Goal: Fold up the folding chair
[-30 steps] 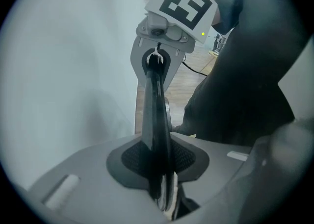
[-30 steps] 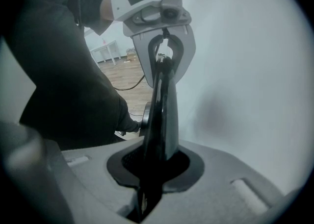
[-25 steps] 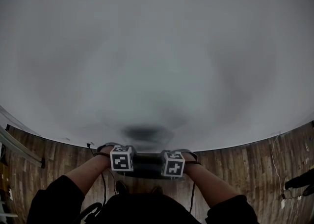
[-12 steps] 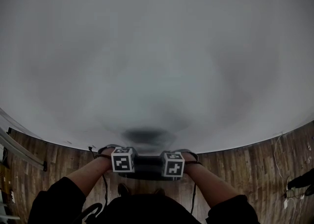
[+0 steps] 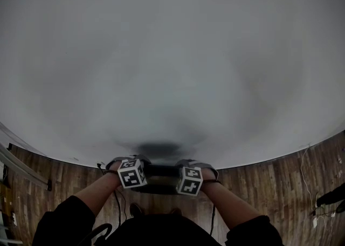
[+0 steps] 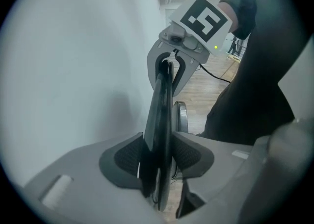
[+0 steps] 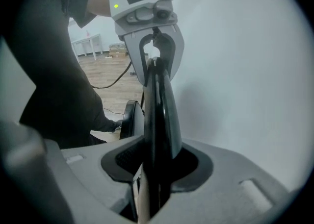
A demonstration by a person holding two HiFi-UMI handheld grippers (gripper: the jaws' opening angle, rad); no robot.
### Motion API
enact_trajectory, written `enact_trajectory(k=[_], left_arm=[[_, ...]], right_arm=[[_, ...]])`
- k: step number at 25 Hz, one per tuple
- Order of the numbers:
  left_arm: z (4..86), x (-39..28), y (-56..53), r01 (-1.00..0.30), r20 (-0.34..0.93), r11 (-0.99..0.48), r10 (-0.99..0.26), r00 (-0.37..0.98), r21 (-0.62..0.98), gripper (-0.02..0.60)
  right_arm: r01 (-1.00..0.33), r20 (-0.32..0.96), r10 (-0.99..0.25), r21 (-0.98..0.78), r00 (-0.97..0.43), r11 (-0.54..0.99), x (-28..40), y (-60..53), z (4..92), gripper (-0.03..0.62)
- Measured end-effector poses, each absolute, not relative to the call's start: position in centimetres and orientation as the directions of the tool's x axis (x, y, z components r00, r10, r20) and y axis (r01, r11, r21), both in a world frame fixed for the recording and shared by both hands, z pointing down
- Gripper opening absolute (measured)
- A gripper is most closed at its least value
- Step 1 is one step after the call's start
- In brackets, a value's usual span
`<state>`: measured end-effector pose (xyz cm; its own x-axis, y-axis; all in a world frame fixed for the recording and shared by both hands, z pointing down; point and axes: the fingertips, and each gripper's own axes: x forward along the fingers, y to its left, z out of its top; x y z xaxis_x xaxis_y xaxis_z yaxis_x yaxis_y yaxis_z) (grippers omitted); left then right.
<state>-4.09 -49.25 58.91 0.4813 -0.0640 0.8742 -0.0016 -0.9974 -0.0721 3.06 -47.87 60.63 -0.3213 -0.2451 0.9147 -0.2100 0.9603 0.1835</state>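
Note:
The folding chair shows as a thin black panel (image 5: 160, 177) standing on edge by a white wall (image 5: 172, 67). My left gripper (image 5: 132, 174) and right gripper (image 5: 190, 180) sit on its top edge, close together. In the left gripper view the panel (image 6: 162, 110) runs between the left gripper's (image 6: 159, 161) pads, and in the right gripper view the panel (image 7: 159, 110) runs between the right gripper's (image 7: 156, 161) pads. Both pairs of jaws have just been opening and stand slightly off the panel. A second dark curved chair part (image 6: 181, 117) lies beside it.
The wall fills most of the head view. Wooden floor (image 5: 269, 185) runs along the bottom. A metal rail (image 5: 21, 167) lies at the left. Thin cables (image 5: 310, 207) and a black object (image 5: 330, 197) lie at the right. The person's dark body (image 6: 255, 86) stands close behind the chair.
Both marker cubes have tilted and shifted a little across the chair's top edge. The chair's black edge stays between the two grippers.

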Motion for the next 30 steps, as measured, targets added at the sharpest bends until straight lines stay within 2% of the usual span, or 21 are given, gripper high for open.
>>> enact_trajectory(k=[8, 17, 30], left_arm=[[58.7, -4.2, -51.0, -0.065, 0.858, -0.982, -0.186, 0.479, -0.177, 0.202], [58.6, -4.4, -53.0, -0.133, 0.850, -0.962, -0.274, 0.450, -0.240, 0.227], [58.4, -4.2, -55.4, -0.235, 0.834, -0.919, -0.387, 0.393, -0.316, 0.239]], right_arm=[[-0.252, 0.865, -0.405, 0.338, -0.297, 0.907, 3.9, -49.8, 60.3, 0.201], [-0.297, 0.817, -0.520, 0.446, -0.251, 0.844, 4.5, -51.7, 59.6, 0.247], [-0.376, 0.768, -0.621, 0.536, -0.154, 0.756, 5.8, -53.9, 58.8, 0.264]])
